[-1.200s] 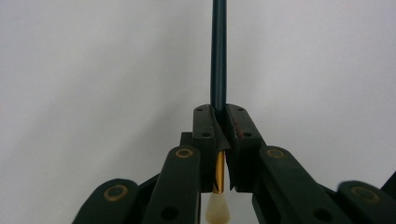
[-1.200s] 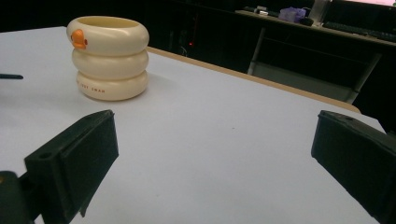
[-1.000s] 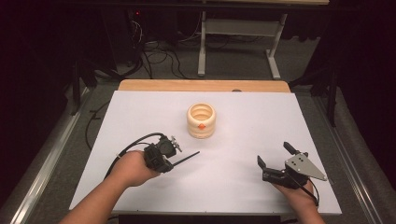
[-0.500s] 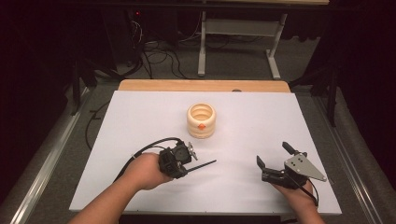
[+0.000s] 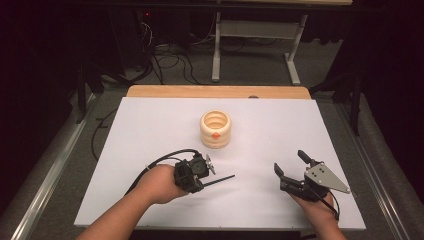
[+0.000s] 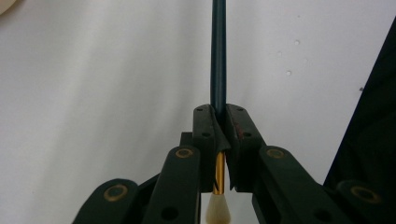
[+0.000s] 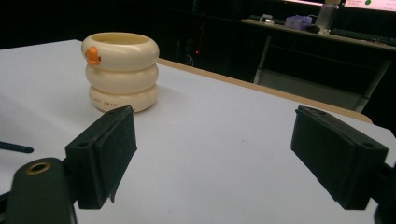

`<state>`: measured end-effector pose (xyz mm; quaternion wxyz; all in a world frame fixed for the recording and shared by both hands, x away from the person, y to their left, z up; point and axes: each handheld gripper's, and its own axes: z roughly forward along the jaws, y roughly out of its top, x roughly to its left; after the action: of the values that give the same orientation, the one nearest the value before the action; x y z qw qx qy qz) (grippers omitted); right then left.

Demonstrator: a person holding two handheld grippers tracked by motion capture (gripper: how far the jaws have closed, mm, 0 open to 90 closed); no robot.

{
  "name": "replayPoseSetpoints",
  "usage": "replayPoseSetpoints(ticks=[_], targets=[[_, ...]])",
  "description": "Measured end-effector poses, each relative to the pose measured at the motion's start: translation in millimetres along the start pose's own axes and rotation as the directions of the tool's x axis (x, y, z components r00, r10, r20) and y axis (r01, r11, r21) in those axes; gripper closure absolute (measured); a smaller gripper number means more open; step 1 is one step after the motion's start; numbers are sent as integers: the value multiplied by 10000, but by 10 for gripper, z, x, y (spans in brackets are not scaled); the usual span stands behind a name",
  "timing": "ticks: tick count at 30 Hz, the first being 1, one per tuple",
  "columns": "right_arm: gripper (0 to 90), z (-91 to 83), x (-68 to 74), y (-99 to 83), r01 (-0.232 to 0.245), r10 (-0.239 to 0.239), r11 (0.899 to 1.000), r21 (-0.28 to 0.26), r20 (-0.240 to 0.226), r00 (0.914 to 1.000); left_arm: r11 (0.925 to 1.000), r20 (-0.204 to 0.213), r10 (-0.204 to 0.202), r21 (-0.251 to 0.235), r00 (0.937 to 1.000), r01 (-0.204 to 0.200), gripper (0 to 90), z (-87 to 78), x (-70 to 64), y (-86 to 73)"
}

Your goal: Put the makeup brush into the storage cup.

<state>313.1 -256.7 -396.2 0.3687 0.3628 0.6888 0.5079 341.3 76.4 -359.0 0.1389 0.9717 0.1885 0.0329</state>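
My left gripper [image 5: 202,182] [image 6: 219,114] is shut on a thin paintbrush [image 5: 223,178] [image 6: 218,51] near the table's front, left of centre. The brush has a dark teal handle pointing right, a gold ferrule and a pale tuft behind the jaws. A cream ringed cup [image 5: 215,129] [image 7: 122,70] with an orange mark stands upright mid-table, beyond the left gripper. My right gripper [image 5: 289,161] [image 7: 215,126] rests at the front right, open, with nothing between its pads. In the right gripper view the handle's end [image 7: 16,148] shows at the left edge.
The white table top [image 5: 150,130] has a wooden strip [image 5: 215,91] along its far edge. Metal rails run along both sides. Cables and a grey stand [image 5: 255,35] lie on the dark floor beyond.
My left hand has carried the brush to the right and slightly nearer the table's front. The right gripper and the cup have stayed put.
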Motion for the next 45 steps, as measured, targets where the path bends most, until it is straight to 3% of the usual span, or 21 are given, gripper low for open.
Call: replayPoseSetpoints(ticks=[5,19,23,28,32,34,38,40,42,45], targets=[[159,57,13,120,135,-135,9996,265,-17,9999,9999,17,-119,73,9999,119,835,13,25,-2],[181,303,171,600,931,-931,9956,-41,-19,9957,9997,100,-189,124,9998,188,835,42,71,6],[184,336,215,606,1218,-1218,9925,10,-14,9925,9997,59,-237,82,9997,236,835,31,82,-1],[214,314,235,411,1267,-1264,9919,129,-170,9918,9994,-19,-352,-22,9994,352,835,-1,101,-19],[252,314,243,217,2001,-1963,9766,786,-541,9791,9989,-12,-470,-2,9989,470,835,8,108,-14],[284,311,251,178,2047,-1973,9741,957,-814,9770,9990,-18,-437,-43,9990,437,835,19,110,-2],[328,314,282,154,2482,-2375,9639,963,-1098,9652,9996,86,-292,-61,9995,293,835,47,97,18],[355,315,322,138,2832,-2710,9542,961,-1228,9547,9996,138,-267,-38,9995,267,835,45,92,15],[365,317,350,131,3157,-3032,9446,900,-1295,9441,9995,149,-322,-27,9994,322,834,29,100,5],[402,327,392,120,3355,-3210,9377,903,-1443,9360,9991,101,-423,-96,9991,424,834,-5,118,-17]])
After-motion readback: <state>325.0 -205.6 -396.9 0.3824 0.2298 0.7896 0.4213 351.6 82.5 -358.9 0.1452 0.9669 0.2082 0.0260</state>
